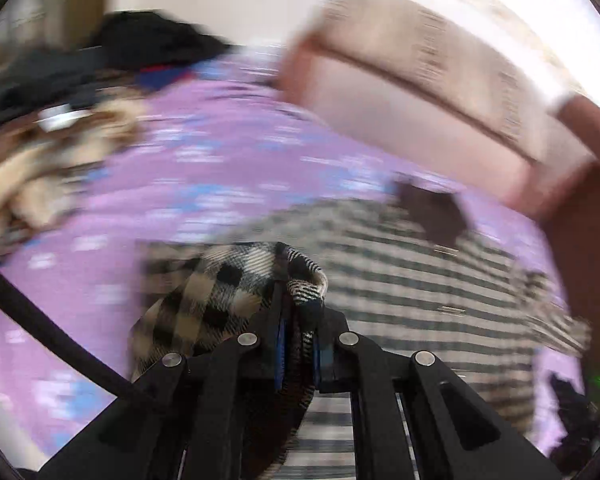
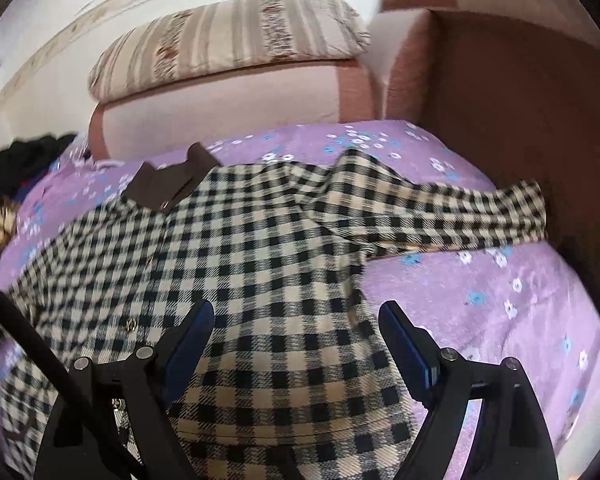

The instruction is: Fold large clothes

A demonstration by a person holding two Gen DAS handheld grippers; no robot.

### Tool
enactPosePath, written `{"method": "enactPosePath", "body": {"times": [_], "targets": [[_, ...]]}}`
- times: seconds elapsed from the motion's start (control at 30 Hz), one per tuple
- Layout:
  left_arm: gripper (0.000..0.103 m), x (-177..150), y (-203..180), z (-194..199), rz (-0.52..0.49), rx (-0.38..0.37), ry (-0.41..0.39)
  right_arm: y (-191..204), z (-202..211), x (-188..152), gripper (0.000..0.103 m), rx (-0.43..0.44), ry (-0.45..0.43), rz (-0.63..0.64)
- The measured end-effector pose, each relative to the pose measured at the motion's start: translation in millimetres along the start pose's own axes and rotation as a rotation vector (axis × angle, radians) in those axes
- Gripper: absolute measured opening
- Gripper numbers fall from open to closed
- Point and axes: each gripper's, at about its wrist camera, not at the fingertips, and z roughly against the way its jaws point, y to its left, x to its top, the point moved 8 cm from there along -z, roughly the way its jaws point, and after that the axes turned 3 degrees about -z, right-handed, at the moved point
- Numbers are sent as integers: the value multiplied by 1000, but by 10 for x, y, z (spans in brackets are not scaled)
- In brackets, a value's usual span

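Left claw point(image 1: 296, 300) pinching a bunch of checked coat point(image 2: 260, 260) fabric, mid-fold. Right claw point(image 2: 296, 320) spread, hovering over the coat, holding nothing. Coat lies flat on the purple bedsheet point(image 2: 500, 280), collar at 11 o'clock. Next, likely: carry the pinched edge across, lay it flat.

A bed point(image 2: 480, 296) under a purple sheet with small blue and white flowers carried the clothes

A black-and-cream checked coat point(image 2: 260, 248) with a brown collar lay spread flat across it, one sleeve stretched toward the brown side panel; a heap of dark clothes point(image 2: 32, 156) and a tan bundle point(image 1: 40, 176) sat at the far left edge, and a striped cushion point(image 2: 228, 36) lay on the headboard end
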Motion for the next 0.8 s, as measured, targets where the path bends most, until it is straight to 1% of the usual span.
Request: {"method": "enactPosePath", "body": {"times": [0.07,0.1,0.13,0.17,0.2,0.27,0.3,0.33,0.37,0.43,0.47,0.5,0.57,0.63,0.67,0.73,0.8], "targets": [[10,-64,-682,-110,-65,-150,32,-107,-1,22,88,-4,-1,-36],[10,-98,-965,-169,-103,-217,54,-169,-7,37,88,-12,-1,-53],[12,-179,-1299,-232,-162,-290,90,-221,-19,50,88,-15,1,-67],[18,-254,-1529,-250,-208,-318,115,-270,-33,59,88,-18,4,-80],[24,-322,-1683,-256,-243,-325,125,-317,-47,64,88,-20,9,-93],[55,-430,-1847,-196,-275,-363,126,-394,-71,65,88,-12,20,-122],[61,-467,-1846,-142,-278,-380,122,-423,-77,68,88,-4,26,-134],[66,-488,-1789,-103,-275,-382,116,-446,-77,72,88,5,28,-144],[66,-500,-1707,-63,-272,-373,112,-462,-71,76,88,17,30,-153],[67,-509,-1450,-10,-262,-331,108,-458,-59,71,88,53,33,-168],[67,-498,-1322,-16,-253,-294,101,-434,-52,70,88,82,37,-174],[67,-491,-1130,-20,-242,-239,93,-380,-48,58,88,123,44,-180],[67,-482,-713,-60,-212,-133,84,-231,-47,24,88,247,72,-195],[67,-502,-391,-93,-178,-61,85,-30,-69,-66,88,376,130,-210],[67,-522,-204,-112,-153,-26,85,65,-91,-114,88,419,159,-210],[67,-582,42,-132,-120,-3,84,246,-148,-206,88,446,199,-179],[67,-639,193,-165,-101,11,79,374,-218,-259,88,415,210,-124]]}}
